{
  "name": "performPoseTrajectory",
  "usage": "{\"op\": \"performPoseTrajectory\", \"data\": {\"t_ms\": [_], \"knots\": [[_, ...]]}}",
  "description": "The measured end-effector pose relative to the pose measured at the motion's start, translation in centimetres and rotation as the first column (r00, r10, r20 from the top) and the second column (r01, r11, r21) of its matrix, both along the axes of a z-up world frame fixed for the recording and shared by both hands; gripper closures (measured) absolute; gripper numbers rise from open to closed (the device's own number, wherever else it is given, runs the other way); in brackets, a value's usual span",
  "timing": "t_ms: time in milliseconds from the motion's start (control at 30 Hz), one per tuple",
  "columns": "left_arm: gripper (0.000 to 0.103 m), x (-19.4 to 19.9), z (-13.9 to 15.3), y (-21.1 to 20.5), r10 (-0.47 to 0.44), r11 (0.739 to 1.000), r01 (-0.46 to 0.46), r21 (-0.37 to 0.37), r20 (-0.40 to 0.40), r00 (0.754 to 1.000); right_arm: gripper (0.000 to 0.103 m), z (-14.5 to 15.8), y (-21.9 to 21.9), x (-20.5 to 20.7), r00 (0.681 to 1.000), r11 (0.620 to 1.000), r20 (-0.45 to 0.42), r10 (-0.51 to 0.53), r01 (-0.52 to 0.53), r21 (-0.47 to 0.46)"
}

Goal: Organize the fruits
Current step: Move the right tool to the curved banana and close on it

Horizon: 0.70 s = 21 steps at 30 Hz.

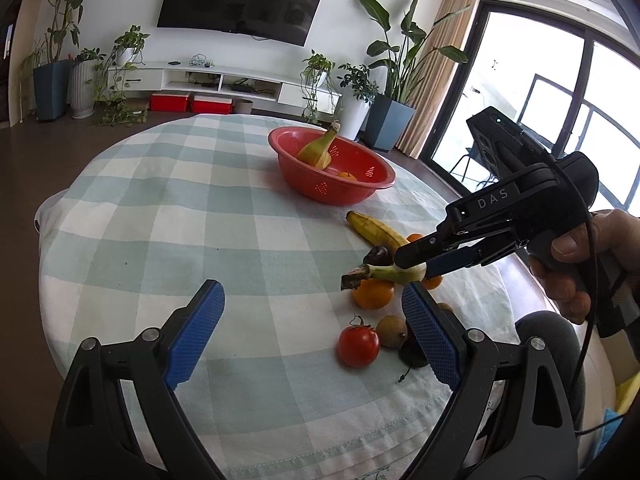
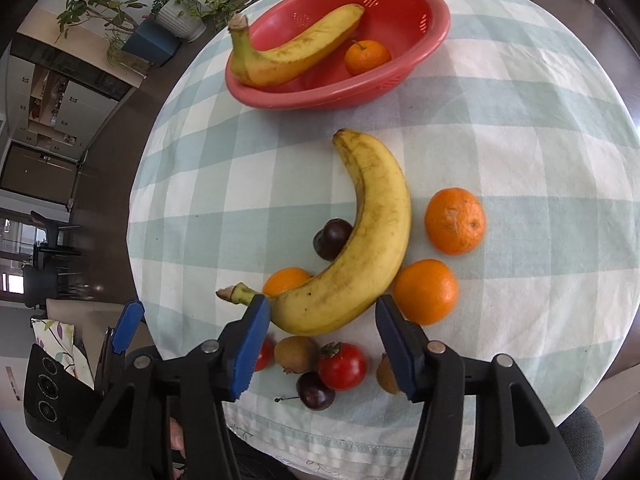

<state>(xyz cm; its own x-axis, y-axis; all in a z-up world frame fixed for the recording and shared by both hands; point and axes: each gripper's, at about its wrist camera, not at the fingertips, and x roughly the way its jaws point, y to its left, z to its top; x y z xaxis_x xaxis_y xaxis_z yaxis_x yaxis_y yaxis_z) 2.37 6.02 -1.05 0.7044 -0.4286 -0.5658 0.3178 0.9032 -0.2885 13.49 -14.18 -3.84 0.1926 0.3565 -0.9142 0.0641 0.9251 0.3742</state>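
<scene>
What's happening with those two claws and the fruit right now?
Left gripper open, idle. Right gripper astride loose banana, not clamped. Oranges crowd it. Red bowl waiting.

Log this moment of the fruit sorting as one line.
left gripper: open, empty | right gripper: open around yellow banana on checked tablecloth | red plastic colander: one banana, one orange
</scene>
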Motion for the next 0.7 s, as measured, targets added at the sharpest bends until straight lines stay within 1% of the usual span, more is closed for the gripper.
{"op": "performPoseTrajectory", "data": {"t_ms": [67, 133, 200, 233, 400, 467, 600, 700], "knots": [[0.013, -0.1, 0.0, 0.0, -0.002, 1.0, 0.002, 0.0, 0.002, 1.0, 0.044, 0.3, -0.5, 0.4, 1.0, 1.0, 0.025, -0.011, 0.011, -0.015], [0.013, 0.0, -0.1, -0.1, -0.003, 1.0, 0.003, 0.006, -0.002, 1.0, 0.044, 0.5, -1.4, 0.9, 0.998, 0.999, 0.044, -0.041, 0.041, -0.002], [0.013, 0.0, -0.3, -0.2, -0.003, 1.0, 0.003, 0.009, -0.008, 1.0, 0.044, 0.1, -1.8, 1.3, 0.999, 0.999, 0.013, -0.04, 0.04, 0.025], [0.013, 0.1, -0.3, -0.2, -0.004, 1.0, 0.004, 0.009, -0.009, 1.0, 0.043, 0.0, -1.7, 1.4, 1.0, 0.999, 0.007, -0.03, 0.03, 0.021], [0.013, 0.1, -0.4, -0.5, -0.002, 1.0, 0.002, 0.017, -0.008, 1.0, 0.045, -0.6, -1.4, 1.8, 1.0, 0.999, -0.003, -0.002, 0.002, -0.051], [0.013, 0.1, -0.4, -0.5, -0.001, 1.0, 0.002, 0.017, -0.008, 1.0, 0.045, -1.0, -1.8, 1.8, 1.0, 0.998, -0.02, -0.003, 0.001, -0.062], [0.013, 0.2, -0.4, -0.6, 0.0, 1.0, 0.001, 0.016, -0.012, 1.0, 0.045, -1.3, -1.8, 1.8, 1.0, 0.997, -0.016, 0.007, -0.008, -0.078], [0.013, 0.2, -0.4, -0.7, -0.004, 1.0, 0.004, 0.019, -0.008, 1.0, 0.045, -2.0, -0.6, 2.2, 0.999, 0.992, -0.02, 0.046, -0.049, -0.119]]}}
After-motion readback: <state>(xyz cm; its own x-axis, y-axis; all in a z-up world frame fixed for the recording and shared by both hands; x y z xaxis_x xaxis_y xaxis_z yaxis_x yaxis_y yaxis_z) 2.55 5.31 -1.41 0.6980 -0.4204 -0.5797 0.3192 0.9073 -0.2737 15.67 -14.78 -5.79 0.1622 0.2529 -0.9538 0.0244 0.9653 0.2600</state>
